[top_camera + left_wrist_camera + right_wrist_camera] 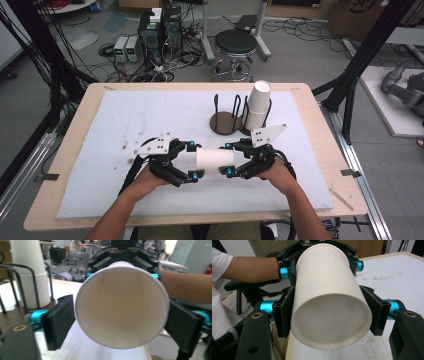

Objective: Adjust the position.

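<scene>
Between both tongs, smooth paper cup [215, 160]

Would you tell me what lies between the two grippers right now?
A white paper cup on its side spans the gap between the left gripper and the right gripper, as the high view shows.

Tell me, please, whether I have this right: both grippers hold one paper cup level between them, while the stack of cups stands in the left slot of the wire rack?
Not quite. The high view shows the stack in the right slot of the rack; the left slot is empty. The rest holds: the left gripper and right gripper hold the cup level between them.
</scene>
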`<act>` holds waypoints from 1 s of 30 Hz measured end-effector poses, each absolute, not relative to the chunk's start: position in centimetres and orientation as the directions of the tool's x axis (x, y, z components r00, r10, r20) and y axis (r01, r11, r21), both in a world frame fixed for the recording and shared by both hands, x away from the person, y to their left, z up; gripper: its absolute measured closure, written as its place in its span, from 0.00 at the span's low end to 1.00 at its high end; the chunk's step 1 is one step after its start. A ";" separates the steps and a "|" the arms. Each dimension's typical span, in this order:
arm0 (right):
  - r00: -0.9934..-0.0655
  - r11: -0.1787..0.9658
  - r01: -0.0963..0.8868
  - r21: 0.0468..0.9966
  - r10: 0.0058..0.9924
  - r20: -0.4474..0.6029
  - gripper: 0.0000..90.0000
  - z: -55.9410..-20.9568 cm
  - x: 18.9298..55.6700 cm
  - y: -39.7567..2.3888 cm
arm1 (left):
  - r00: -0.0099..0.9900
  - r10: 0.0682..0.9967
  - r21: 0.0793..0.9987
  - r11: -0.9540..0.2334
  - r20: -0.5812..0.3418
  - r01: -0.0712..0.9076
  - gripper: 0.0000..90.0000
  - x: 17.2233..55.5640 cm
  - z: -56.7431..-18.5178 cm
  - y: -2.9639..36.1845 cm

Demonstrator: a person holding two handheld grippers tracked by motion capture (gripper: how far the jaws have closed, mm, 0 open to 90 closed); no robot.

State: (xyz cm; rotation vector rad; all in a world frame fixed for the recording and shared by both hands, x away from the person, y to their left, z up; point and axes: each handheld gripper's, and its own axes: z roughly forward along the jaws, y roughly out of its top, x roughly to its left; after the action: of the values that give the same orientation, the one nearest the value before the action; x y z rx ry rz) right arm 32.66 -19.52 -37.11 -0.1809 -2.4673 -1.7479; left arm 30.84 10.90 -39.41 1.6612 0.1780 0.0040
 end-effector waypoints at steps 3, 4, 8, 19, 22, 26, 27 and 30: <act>-0.987 0.331 0.159 0.930 0.028 0.159 0.39 -37.1 32.6 -19.5 | 0.988 0.121 0.990 -0.091 -0.093 0.105 0.24 30.8 -39.3 11.0; -0.986 0.333 0.162 0.929 0.028 0.162 0.39 -37.2 32.6 -19.5 | 0.989 0.122 0.991 -0.091 -0.089 0.100 0.24 30.8 -39.3 11.1; -0.986 0.356 0.163 0.920 0.032 0.162 0.39 -37.3 32.7 -19.3 | 0.989 0.129 0.990 -0.107 -0.074 0.088 0.28 30.8 -39.1 11.2; -0.977 0.357 0.212 0.910 0.104 0.187 0.23 -36.9 32.5 -19.5 | 0.987 0.149 0.985 -0.156 -0.056 0.079 0.31 30.8 -38.4 11.4; -0.979 0.357 0.199 0.913 0.123 0.165 0.23 -36.4 32.4 -19.7 | 0.986 0.164 0.974 -0.213 -0.036 0.071 0.31 30.8 -37.8 11.3; -0.984 0.413 0.146 0.899 0.154 0.089 0.23 -35.4 32.0 -19.6 | 0.985 0.171 0.953 -0.298 -0.005 0.056 0.31 30.9 -36.7 10.9; -0.985 0.431 0.132 0.893 0.162 0.068 0.23 -35.2 31.9 -19.5 | 0.985 0.173 0.947 -0.318 0.003 0.053 0.31 31.0 -36.5 10.9; -0.988 0.482 0.086 0.872 0.153 0.014 0.23 -34.6 31.8 -19.2 | 0.984 0.178 0.921 -0.387 0.025 0.047 0.31 31.2 -35.9 10.5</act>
State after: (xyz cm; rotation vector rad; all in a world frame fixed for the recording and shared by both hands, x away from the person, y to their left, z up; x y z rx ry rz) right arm 31.85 -19.18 -34.60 -0.2230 -2.7605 -1.6175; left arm 31.18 10.52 -35.95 1.9669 0.1602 0.1412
